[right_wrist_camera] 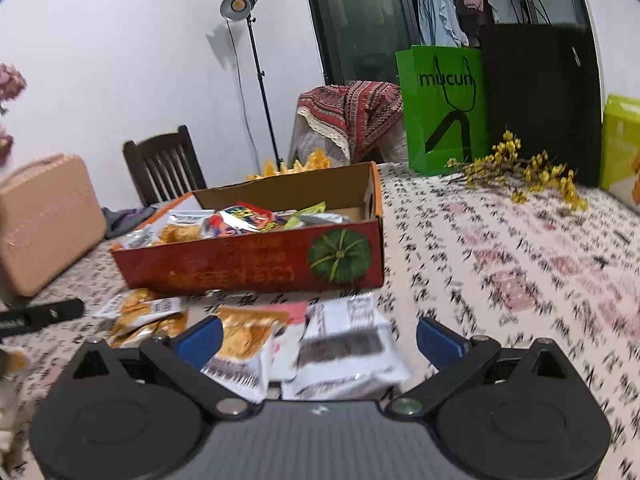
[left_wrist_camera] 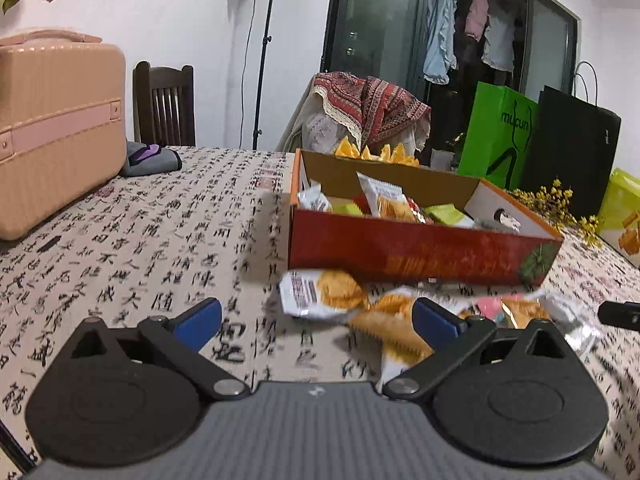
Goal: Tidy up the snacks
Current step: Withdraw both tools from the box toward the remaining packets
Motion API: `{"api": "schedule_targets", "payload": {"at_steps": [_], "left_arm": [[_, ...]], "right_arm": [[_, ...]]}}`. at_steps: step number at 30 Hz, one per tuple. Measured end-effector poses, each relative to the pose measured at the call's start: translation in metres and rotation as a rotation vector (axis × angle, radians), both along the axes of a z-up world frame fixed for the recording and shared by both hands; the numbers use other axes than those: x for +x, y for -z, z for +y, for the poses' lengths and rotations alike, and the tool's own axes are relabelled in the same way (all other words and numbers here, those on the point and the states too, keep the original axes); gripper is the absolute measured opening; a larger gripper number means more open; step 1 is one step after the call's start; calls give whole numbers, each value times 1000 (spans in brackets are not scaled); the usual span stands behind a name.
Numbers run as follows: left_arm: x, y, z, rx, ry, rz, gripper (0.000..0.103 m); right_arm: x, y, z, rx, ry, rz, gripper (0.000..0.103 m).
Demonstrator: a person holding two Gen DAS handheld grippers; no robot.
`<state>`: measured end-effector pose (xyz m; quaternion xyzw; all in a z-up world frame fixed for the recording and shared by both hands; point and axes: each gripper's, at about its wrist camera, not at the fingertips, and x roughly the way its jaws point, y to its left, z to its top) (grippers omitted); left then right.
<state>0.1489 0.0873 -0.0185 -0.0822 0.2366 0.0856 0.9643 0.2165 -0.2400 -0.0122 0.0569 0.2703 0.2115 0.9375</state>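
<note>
A red cardboard box (left_wrist_camera: 416, 250) (right_wrist_camera: 256, 264) holding several snack packets stands on the table. Loose packets lie on the cloth in front of it: an orange-and-white cracker packet (left_wrist_camera: 320, 294), an orange one (left_wrist_camera: 394, 334), and in the right wrist view an orange packet (right_wrist_camera: 248, 338) and a white packet (right_wrist_camera: 344, 350). My left gripper (left_wrist_camera: 316, 320) is open, its blue-padded fingers spread just short of the cracker packet. My right gripper (right_wrist_camera: 318, 338) is open, hovering over the white and orange packets, which lie between its fingers without being pinched.
A peach suitcase (left_wrist_camera: 56, 132) stands at the far left. Green (right_wrist_camera: 444, 108) and black (right_wrist_camera: 540, 96) paper bags, yellow dried flowers (right_wrist_camera: 532, 172) and a lime box (right_wrist_camera: 620, 144) sit at the back right. A dark chair (left_wrist_camera: 164, 104) and a draped chair (left_wrist_camera: 360, 112) stand behind the table.
</note>
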Motion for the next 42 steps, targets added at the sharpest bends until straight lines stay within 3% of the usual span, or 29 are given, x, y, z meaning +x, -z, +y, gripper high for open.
{"api": "schedule_targets", "payload": {"at_steps": [11,18,26,30,36,42], "left_arm": [[-9,10,-3,33,-15,-33,103],[-9,11,4,-5,-19,-36,103],[-9,11,5,-14,-15,-33,103],[-8,12,5,-20,-10,-33,103],[-8,11,6,-23,-9,-32,103],[-8,12,6,-25,-8,-26,103]], "right_arm": [[-18,11,0,-42,11,21,103],[-15,17,13,-90,-7,56,103],[16,19,15,-237,57,86,101],[34,28,19,-308,18,136,101],[55,31,27,-270,-48,168,103],[55,34,38,-262,-84,129,103]]}}
